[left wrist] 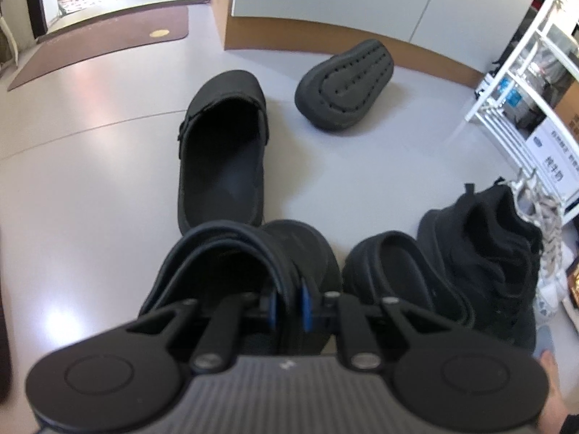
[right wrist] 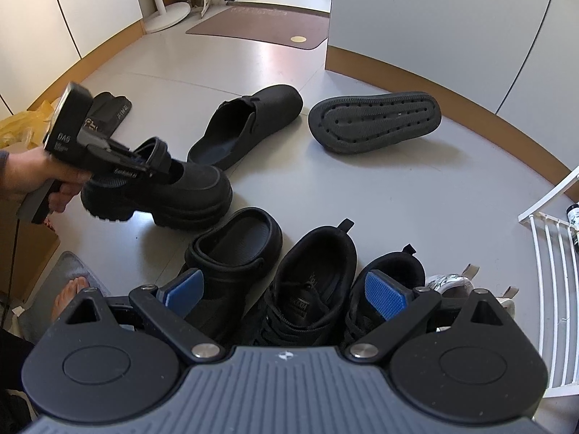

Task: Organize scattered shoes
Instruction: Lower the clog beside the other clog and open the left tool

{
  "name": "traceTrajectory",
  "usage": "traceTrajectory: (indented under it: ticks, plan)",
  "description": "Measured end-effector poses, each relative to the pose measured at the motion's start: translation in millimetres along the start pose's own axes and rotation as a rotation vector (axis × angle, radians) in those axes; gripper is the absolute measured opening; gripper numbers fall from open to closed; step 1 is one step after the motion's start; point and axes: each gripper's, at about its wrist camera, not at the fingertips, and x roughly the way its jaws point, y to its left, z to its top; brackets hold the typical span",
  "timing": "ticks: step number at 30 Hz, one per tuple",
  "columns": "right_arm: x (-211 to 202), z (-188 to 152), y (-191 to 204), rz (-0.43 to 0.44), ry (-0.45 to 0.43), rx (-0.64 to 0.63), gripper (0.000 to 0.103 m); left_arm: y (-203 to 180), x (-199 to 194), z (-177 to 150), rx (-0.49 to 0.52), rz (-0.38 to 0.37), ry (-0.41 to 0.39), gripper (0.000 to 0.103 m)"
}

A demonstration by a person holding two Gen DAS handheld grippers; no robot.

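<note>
Two grippers in play, one busy. Left gripper (right wrist: 150, 166), centre-left of the right wrist view, has its jaws nearly shut on the strap of a black chunky-soled strap shoe (right wrist: 163, 191); the strap grip lets the heavy sole hang below, heel tilted up off the grey floor (right wrist: 362, 195), toe low, contact unclear. In the left wrist view the blue pads (left wrist: 305, 307) pinch that strap at bottom centre.

Right gripper (right wrist: 286, 289), bottom of its own frame, jaws wide apart, holding nothing, hovering over the row.

Row at lower centre: black rubber clog (right wrist: 235, 249), black lace-up sneaker (right wrist: 311, 282), second black sneaker (right wrist: 391, 282), side by side with openings toward the camera, so probably the sorted line. A white patterned shoe (right wrist: 452, 282) sits just beside them at right, partly hidden.

Strap shoe hangs just left of the clog, likely headed for the row's left end.

Loose ones at mid frame: black backless slip-on mule (right wrist: 249, 126), upright, and a dark grey foam slide (right wrist: 376, 121) flipped with its dotted sole showing, near the white cabinet (right wrist: 434, 18). That one needs turning over.
</note>
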Motion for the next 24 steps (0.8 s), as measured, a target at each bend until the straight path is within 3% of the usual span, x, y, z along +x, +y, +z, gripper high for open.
traceTrajectory:
  ticks: [4, 8, 12, 16, 19, 24]
  plan:
    - [2, -1, 0, -0.002, 0.007, -0.003, 0.099, -5, 13, 2, 0.029, 0.046, 0.046, 0.015]
    - [1, 0, 1, -0.005, 0.008, -0.013, 0.099, 3, 17, -3, -0.020, 0.077, 0.124, 0.021]
    - [-3, 2, 3, -0.006, 0.000, -0.023, 0.099, 15, 19, -7, -0.074, 0.135, 0.266, 0.037]
    - [-11, 7, 9, 0.001, -0.021, -0.032, 0.099, 20, 3, -7, -0.077, 0.120, 0.274, 0.052]
    - [-15, 8, 14, 0.004, -0.028, -0.043, 0.099, 18, -15, 3, -0.091, 0.106, 0.258, 0.055]
    - [-25, 15, 29, 0.031, -0.040, -0.078, 0.099, -2, -65, 35, -0.102, 0.168, 0.226, 0.060]
